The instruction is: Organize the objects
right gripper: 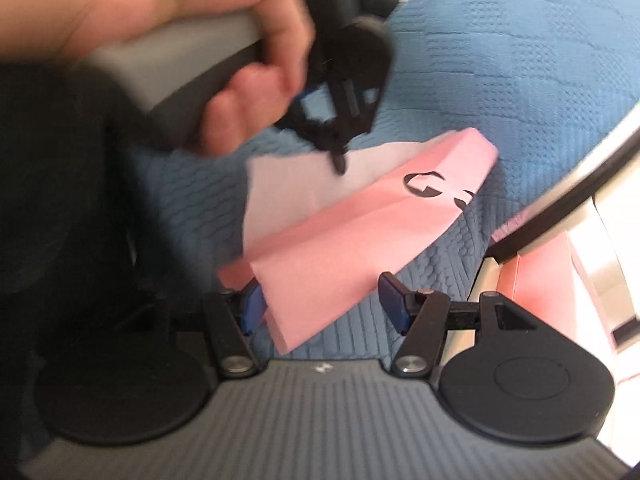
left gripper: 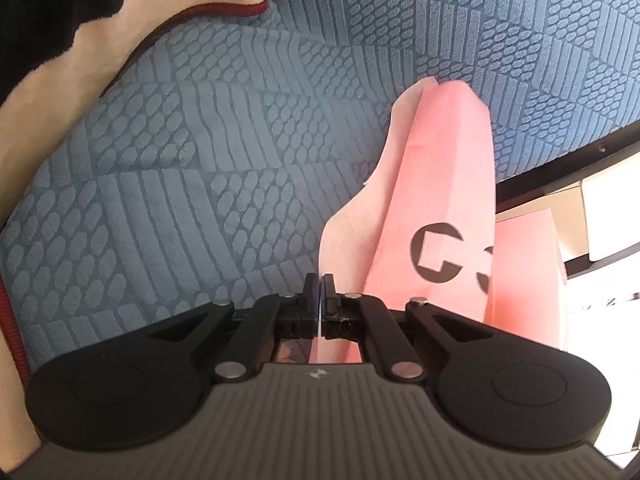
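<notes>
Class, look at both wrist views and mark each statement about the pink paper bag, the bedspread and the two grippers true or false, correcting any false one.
1. The left gripper is shut on the pink paper bag. True.
2. The right gripper has its jaws clamped on the bag. False: its jaws stand apart, with the bag's lower end between them and no clear pinch.
3. The bag lies over a blue textured bedspread. True.
4. The bag is plain, with no marking. False: dark cut-out letters show on its side.
5. A hand holds the left gripper's grey handle. True.
</notes>
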Demonstrator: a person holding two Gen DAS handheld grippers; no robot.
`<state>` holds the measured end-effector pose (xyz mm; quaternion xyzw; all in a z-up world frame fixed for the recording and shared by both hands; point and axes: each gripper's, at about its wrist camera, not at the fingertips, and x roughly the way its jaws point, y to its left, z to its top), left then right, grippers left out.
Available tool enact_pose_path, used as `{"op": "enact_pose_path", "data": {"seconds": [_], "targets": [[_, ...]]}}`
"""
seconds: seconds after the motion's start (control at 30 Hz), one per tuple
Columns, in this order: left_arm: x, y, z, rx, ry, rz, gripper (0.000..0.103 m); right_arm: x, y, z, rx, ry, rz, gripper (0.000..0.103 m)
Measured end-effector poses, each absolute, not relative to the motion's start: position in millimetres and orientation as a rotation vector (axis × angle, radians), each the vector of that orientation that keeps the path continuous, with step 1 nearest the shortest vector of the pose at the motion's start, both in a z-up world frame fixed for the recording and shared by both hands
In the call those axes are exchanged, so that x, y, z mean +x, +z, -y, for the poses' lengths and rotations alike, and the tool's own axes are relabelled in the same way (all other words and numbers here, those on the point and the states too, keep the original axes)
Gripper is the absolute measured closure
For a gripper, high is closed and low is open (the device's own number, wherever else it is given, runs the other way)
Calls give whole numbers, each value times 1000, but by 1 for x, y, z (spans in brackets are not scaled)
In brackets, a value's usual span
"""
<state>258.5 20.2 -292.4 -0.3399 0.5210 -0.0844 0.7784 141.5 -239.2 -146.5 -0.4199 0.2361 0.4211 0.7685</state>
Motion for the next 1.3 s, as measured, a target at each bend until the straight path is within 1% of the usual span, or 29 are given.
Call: {"op": "enact_pose_path", "data": {"seconds": [0.2, 0.43, 0.67, 0.77, 0.9, 1.07, 1.13, 1.17, 1.2, 1.27, 1.3], "targets": [[258, -296, -17, -719, -165, -1132, 102, 153, -134, 249, -735, 818, -472, 42], [258, -295, -14, -698, -164, -1132, 102, 181, -112, 279, -445, 678, -495, 42], [259, -294, -7, -686, -195, -1137, 102, 195, -92, 311, -247, 594, -475, 42], [258, -293, -3, -663, -191, -1138, 103, 201, -86, 320, -188, 572, -464, 42], [254, -292, -2, -672, -212, -1136, 103, 198, -77, 336, -117, 554, -396, 41], [254, -296, -7, -798, -269, -1136, 101, 204, -80, 337, -106, 564, -422, 41], [255, -297, -9, -860, -310, -1137, 93, 203, -80, 341, -91, 555, -422, 41], [255, -298, -9, -883, -332, -1136, 81, 204, -79, 342, -84, 549, -423, 41], [255, -297, -8, -895, -343, -1132, 59, 205, -80, 342, -78, 544, -425, 41], [254, -296, -6, -906, -361, -1126, 39, 207, -79, 346, -63, 532, -430, 41], [254, -295, -6, -918, -374, -1117, 39, 208, -79, 348, -53, 522, -434, 41]]}}
